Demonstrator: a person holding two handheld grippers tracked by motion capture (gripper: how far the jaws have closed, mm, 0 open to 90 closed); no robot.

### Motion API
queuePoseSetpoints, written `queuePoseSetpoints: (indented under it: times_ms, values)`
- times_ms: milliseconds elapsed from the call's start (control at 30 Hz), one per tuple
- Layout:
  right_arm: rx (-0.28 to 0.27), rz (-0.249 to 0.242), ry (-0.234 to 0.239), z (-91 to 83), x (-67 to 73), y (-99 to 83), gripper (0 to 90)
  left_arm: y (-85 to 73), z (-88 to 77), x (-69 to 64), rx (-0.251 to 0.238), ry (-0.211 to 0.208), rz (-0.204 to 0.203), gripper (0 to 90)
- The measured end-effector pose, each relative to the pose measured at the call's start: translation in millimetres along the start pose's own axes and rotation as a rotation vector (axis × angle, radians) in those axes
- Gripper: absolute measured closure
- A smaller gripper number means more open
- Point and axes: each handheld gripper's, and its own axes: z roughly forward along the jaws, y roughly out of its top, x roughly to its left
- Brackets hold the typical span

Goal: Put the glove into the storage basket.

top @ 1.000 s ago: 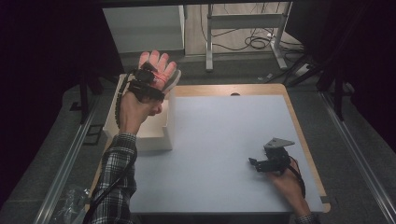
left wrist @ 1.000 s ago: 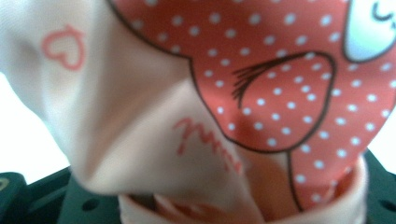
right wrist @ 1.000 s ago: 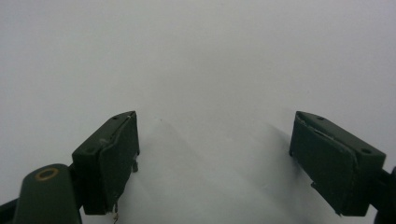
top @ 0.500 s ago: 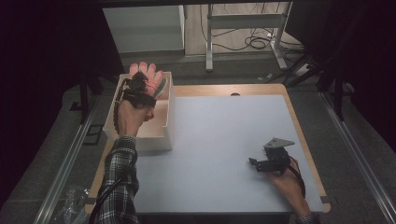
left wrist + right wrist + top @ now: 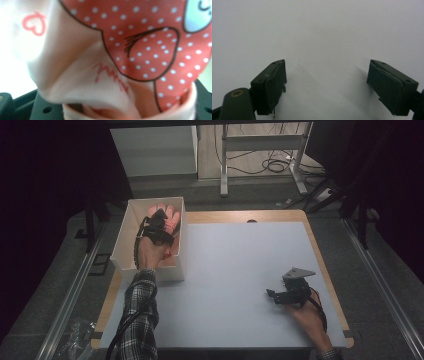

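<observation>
The pink cloth [image 5: 167,217], printed with red dotted patches and small hearts, sits inside the white box [image 5: 122,237] at the worktop's [image 5: 240,270] left edge. The left claw [image 5: 159,222] is clamped tight on it, the fabric bunched between its jaws in the left claw's view. Well apart, the right claw [image 5: 272,295] rests on the pale worktop, jaws wide and empty

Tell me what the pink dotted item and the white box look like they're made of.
Pink dotted item: soft printed fabric, matte; it folds and bunches between the left gripper's jaws, with a seam-like edge. Likely a small garment.
White box: thin, stiff, matte white walls with sharp corners; probably cardboard or foam board, can't tell which.
</observation>
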Motion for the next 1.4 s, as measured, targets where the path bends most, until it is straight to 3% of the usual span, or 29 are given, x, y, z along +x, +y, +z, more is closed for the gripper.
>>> queuePoseSetpoints:
  times_ms: [333,433,600,700,900,1067,1400]
  values:
    - [0.000,0.000,0.000,0.0,0.0,0.0,16.0,6.6,30.7,-8.9,0.099,0.011,0.005,35.9]
    - [0.000,0.000,0.000,0.1,0.0,0.0,16.0,7.4,35.8,-13.9,0.115,0.025,0.043,30.4]
    - [0.000,-0.001,0.000,0.1,0.0,0.0,16.0,4.7,36.8,-7.9,0.124,-0.027,0.047,21.1]
    - [0.000,-0.001,0.000,0.1,0.0,0.0,16.0,2.5,34.1,-3.1,0.114,-0.074,0.040,15.7]
    - [0.000,-0.001,0.000,0.1,0.0,0.0,16.0,-1.0,21.5,1.5,0.074,-0.121,0.031,9.2]
    - [0.000,-0.002,-0.001,0.1,0.1,-0.1,16.0,-3.7,10.7,1.8,0.049,-0.134,0.040,8.1]
    - [0.000,-0.002,-0.001,0.1,0.2,-0.1,16.0,-10.8,-13.0,1.1,-0.009,-0.115,0.084,9.7]
